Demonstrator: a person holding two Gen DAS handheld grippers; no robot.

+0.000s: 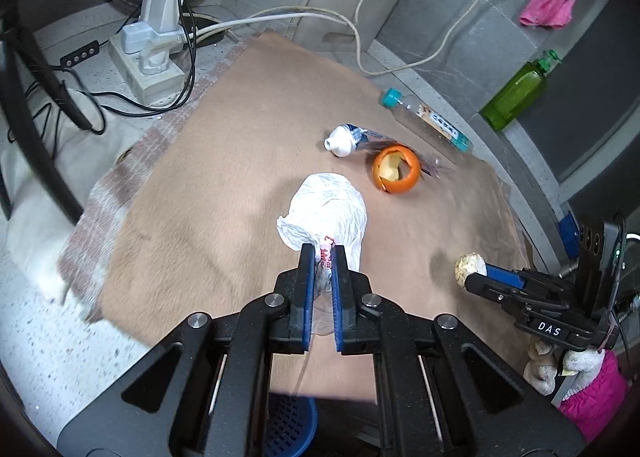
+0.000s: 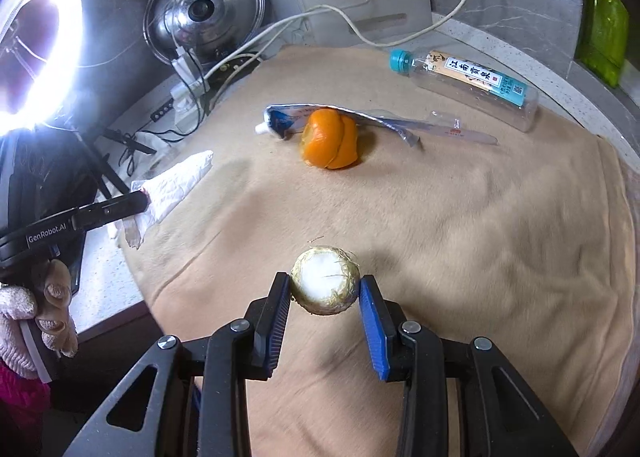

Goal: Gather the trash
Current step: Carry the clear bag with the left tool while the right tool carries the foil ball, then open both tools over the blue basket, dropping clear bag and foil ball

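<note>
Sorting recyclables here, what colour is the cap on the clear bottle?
Teal, on the clear bottle; right wrist view shows it best.

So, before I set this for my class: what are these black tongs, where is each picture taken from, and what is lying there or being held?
They are hand-held grippers, one in each hand of a person; no robot arm. Each carries a camera looking along its fingers.

Left camera: the left gripper is shut on a crumpled white bag.

Right camera: the right gripper is shut on a pale round ball of fibrous scrap.

On the tan cloth lie an orange peel, a squeezed toothpaste tube and an empty plastic bottle. Each gripper also shows at the edge of the other's picture.
</note>
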